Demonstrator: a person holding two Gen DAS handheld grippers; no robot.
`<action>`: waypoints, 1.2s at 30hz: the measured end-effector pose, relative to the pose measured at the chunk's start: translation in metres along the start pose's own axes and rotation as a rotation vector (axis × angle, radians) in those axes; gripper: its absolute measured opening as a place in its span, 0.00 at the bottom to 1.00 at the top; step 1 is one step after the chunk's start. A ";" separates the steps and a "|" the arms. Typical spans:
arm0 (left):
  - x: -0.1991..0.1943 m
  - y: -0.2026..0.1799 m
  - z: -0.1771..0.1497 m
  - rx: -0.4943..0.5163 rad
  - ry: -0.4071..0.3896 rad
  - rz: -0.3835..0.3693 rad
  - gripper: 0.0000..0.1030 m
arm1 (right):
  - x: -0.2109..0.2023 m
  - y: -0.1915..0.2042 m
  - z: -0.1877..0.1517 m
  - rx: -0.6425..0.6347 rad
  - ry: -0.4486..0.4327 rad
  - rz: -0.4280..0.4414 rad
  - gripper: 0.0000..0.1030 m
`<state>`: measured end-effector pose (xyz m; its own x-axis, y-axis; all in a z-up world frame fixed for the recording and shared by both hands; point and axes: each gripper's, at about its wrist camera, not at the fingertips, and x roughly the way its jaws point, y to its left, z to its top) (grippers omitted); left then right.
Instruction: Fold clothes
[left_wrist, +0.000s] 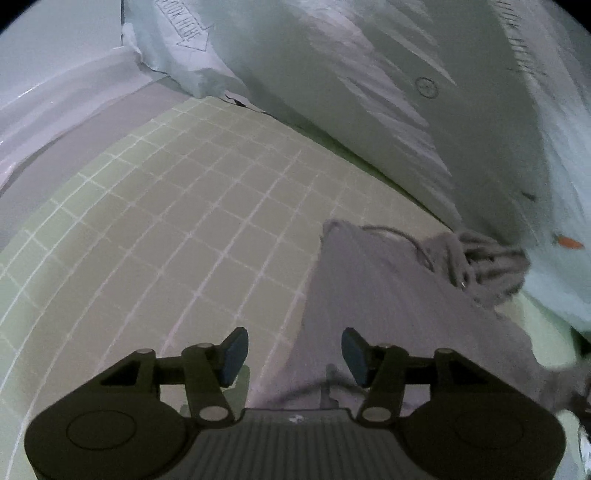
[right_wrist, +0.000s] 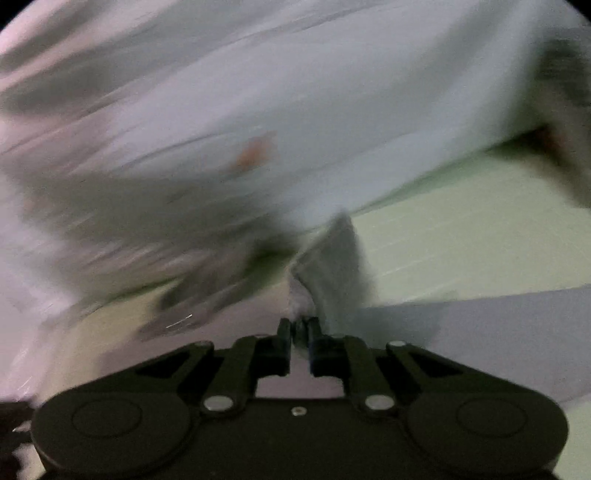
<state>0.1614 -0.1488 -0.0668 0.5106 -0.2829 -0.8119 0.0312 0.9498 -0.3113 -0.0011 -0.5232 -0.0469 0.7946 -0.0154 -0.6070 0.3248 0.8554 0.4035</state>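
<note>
Two grippers over one grey garment, with the fold barely begun.

Right gripper (right_wrist: 298, 334) is pinched on a raised edge of the grey garment (right_wrist: 332, 258), its pads nearly together with cloth between them; the left gripper (left_wrist: 293, 354) hangs spread and empty above the same garment's flat part (left_wrist: 369, 295). The garment lies on the gridded green mat (left_wrist: 166, 221) on the surface, one end bunched near crinkled white plastic sheeting (left_wrist: 369, 74). By my reading nothing is neatly folded yet: most of the folding is still to do.
</note>
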 end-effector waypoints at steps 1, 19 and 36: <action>-0.006 -0.001 -0.006 0.012 0.004 -0.006 0.55 | 0.004 0.014 -0.008 -0.029 0.037 0.032 0.13; -0.021 -0.111 -0.067 0.286 -0.005 -0.040 0.98 | -0.073 -0.085 -0.060 0.023 -0.049 -0.389 1.00; 0.088 -0.240 -0.082 0.372 0.245 -0.184 0.53 | -0.024 -0.183 -0.044 0.035 0.100 -0.539 1.00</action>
<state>0.1283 -0.4131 -0.1043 0.2518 -0.4314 -0.8663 0.4298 0.8519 -0.2992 -0.1020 -0.6566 -0.1365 0.4589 -0.3959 -0.7954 0.6904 0.7223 0.0389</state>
